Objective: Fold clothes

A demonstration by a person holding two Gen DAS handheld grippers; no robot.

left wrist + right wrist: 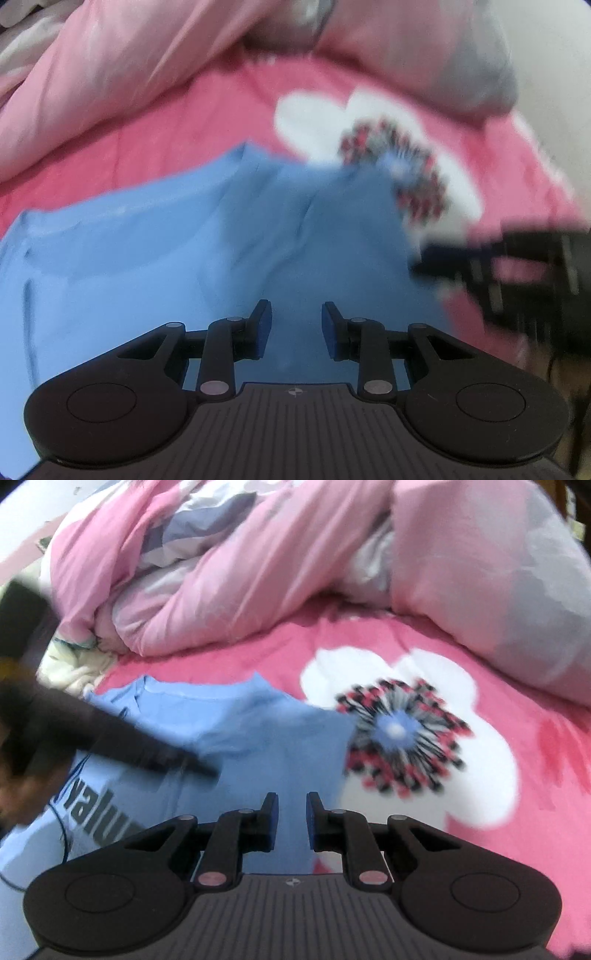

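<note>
A light blue T-shirt [147,258] lies spread on a pink bed sheet [184,125], partly folded, with dark lettering visible in the right wrist view [258,753]. My left gripper [296,317] is open and empty, just above the shirt's middle. My right gripper [291,808] is open and empty, above the shirt's right edge. Each gripper shows blurred in the other's view: the right one [517,273] at the right, the left one [110,746] at the left over the shirt.
A bunched pink and grey duvet [295,572] lies along the back of the bed. The sheet has a large white flower print [406,734] to the right of the shirt. A pale crumpled cloth [74,664] sits at the back left.
</note>
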